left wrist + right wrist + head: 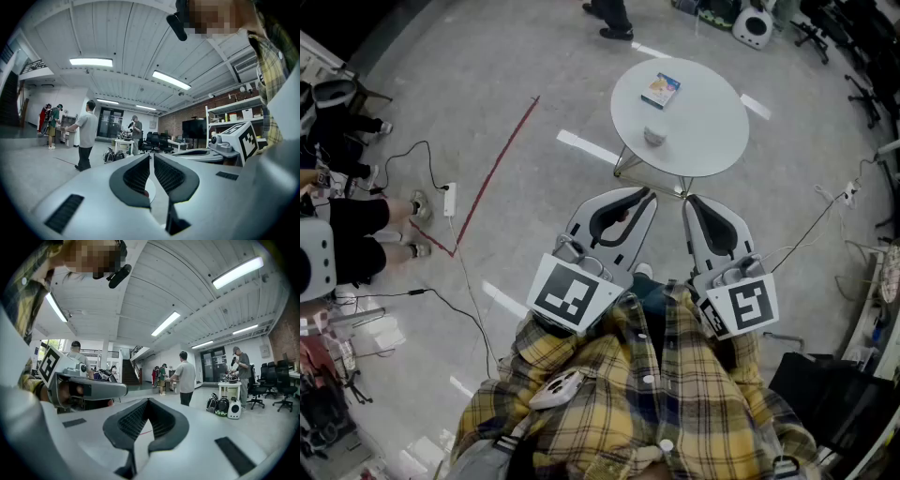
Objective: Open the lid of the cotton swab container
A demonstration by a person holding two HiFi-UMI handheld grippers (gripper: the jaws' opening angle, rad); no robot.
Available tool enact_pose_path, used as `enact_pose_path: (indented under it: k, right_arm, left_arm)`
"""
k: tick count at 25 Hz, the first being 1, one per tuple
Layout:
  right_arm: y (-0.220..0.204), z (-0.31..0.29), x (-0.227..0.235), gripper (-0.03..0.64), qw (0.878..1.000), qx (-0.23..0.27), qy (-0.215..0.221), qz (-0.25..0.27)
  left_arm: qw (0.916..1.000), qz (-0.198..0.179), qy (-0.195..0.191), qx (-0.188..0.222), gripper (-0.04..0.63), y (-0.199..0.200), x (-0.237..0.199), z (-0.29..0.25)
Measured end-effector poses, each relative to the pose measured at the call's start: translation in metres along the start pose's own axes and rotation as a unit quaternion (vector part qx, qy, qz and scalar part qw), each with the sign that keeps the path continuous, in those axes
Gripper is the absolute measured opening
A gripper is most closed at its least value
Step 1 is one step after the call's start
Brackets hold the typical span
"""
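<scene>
A round white table (703, 141) stands ahead of me in the head view. On it sits a small round container (654, 136), with a blue and yellow box (661, 90) behind it. Both grippers are held level short of the table's near edge, side by side and apart from the container. My left gripper (649, 195) is shut with nothing in it; its ribbed pads (140, 176) meet in the left gripper view. My right gripper (688, 201) is also shut and empty, and its pads (159, 420) touch in the right gripper view.
The floor is grey, with a red tape line (502, 159), white tape marks and a power strip (448, 199) with cables at the left. A seated person's legs (356, 230) are at the far left. People (185, 376) stand farther off. Office chairs (862, 56) are at the right.
</scene>
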State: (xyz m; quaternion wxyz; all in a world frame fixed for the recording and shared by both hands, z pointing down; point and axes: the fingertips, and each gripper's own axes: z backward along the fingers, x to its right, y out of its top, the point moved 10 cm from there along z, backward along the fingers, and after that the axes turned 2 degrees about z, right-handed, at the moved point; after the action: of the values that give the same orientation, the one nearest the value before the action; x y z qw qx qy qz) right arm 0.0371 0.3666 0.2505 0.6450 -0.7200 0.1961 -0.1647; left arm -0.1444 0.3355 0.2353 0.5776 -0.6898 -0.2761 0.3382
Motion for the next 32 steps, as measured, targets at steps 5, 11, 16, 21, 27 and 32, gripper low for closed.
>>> enact_pose_path:
  k: [5,11,16,21,27,32]
  right_arm:
    - [0.0,0.007,0.009,0.017,1.0,0.006,-0.004,-0.004]
    - [-0.006,0.024,0.023,0.017,1.0,0.013,-0.006,-0.012]
    - [-0.01,0.042,0.032,0.017,0.999,0.023,-0.006,-0.021]
    - [-0.011,0.045,0.034,0.017,0.999,0.026,0.001,-0.029]
    - [-0.018,0.027,0.044,0.017,0.999,0.017,0.007,-0.033]
    - [-0.02,0.001,0.068,0.017,0.999,0.014,0.005,-0.036]
  left_arm:
    - [1.0,-0.004,0.005,0.0,0.044,0.002,0.008,-0.006]
    - [0.9999,-0.012,0.011,0.001,0.044,0.0,0.022,-0.015]
    - [0.9998,-0.017,0.011,0.0,0.044,-0.004,0.04,-0.018]
    - [0.9996,-0.017,0.018,-0.011,0.044,-0.001,0.041,-0.018]
    - [0.9997,-0.013,0.021,-0.007,0.044,-0.004,0.024,-0.029]
    - [0.9996,-0.022,0.019,-0.007,0.044,0.0,0.001,-0.059]
